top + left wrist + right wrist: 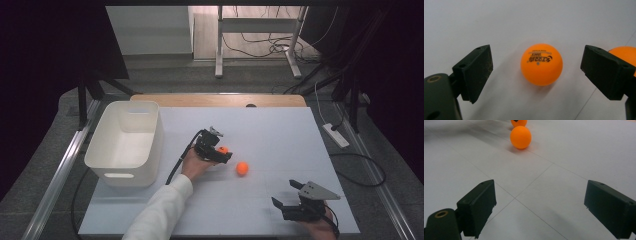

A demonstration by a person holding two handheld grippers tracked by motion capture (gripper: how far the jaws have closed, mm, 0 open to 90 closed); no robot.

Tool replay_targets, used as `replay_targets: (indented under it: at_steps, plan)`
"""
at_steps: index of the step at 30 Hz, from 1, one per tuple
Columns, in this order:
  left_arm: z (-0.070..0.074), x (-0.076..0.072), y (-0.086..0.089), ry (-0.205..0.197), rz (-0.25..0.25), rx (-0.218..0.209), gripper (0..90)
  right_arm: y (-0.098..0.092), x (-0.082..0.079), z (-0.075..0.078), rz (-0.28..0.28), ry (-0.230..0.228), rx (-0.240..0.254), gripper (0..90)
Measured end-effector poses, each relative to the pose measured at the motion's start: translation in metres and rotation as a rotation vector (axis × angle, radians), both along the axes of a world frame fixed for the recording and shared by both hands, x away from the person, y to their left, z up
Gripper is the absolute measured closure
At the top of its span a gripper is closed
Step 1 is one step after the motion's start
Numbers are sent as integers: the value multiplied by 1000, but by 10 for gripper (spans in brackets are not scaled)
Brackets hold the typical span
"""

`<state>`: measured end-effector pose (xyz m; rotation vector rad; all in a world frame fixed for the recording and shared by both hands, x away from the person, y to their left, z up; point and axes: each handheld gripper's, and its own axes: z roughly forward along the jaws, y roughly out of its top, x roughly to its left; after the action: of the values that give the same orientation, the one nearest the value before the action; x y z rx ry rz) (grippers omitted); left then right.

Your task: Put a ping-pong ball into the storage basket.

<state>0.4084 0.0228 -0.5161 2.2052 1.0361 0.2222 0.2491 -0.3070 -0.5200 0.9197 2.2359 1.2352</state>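
Observation:
An orange ping-pong ball (223, 149) (541, 64) with dark print rests on the white table sheet (280, 130). My left gripper (221, 152) (537, 63) is open around it, one jaw on each side, with clear gaps between the jaws and the ball. A second orange ball (242, 168) (624, 53) (520, 137) lies just to the right, outside the jaws. My right gripper (283, 193) (540, 202) rests open near the table's front right, nothing between its jaws, pointing toward both balls; the far ball (519, 122) sits at the top edge of the right gripper view.
A white plastic bin (125, 142) stands on the left side of the table; no contents show from this angle. Desk legs and cables sit on the floor beyond the far edge. A power strip (336, 135) lies off the right side.

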Motion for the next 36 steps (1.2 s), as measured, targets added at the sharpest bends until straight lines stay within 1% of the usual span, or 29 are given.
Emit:
replay_targets:
  at_steps: [4, 5, 8, 9, 12, 15, 18, 21, 24, 30, 36]
  plan:
    - [-3, 2, -1, 12, 6, -3, 136, 0, 0, 0, -3, 1, 4, 103]
    - [-4, 3, 0, 21, 5, -3, 136, 0, 0, 0, -3, 1, 4, 103]
    - [-5, 3, 0, 30, 4, 6, 196, -1, 0, 0, -5, 1, 3, 102]
    - [-5, 3, -1, 31, 8, 20, 208, -1, 0, 0, -4, 1, 3, 103]
    - [-5, 3, -1, 35, 10, 13, 233, -1, 0, 0, -4, 1, 2, 103]
    - [-5, 3, 0, 41, 5, 4, 296, -1, 0, 0, -4, 1, 1, 103]
    - [-6, 3, -1, 48, 8, 10, 360, -1, 0, 0, -5, 1, -1, 103]
    - [-6, 2, -2, 52, -2, 17, 423, -1, 0, 0, -5, 2, 0, 103]
    - [-6, 2, -3, 53, -2, 16, 497, -1, 0, 0, -4, 1, -2, 103]
    - [-4, 1, -2, 48, -15, 13, 504, -1, 0, 0, -3, 1, -1, 103]
    - [0, 0, 2, 50, -11, -7, 505, -1, 0, 0, -8, -4, 0, 103]
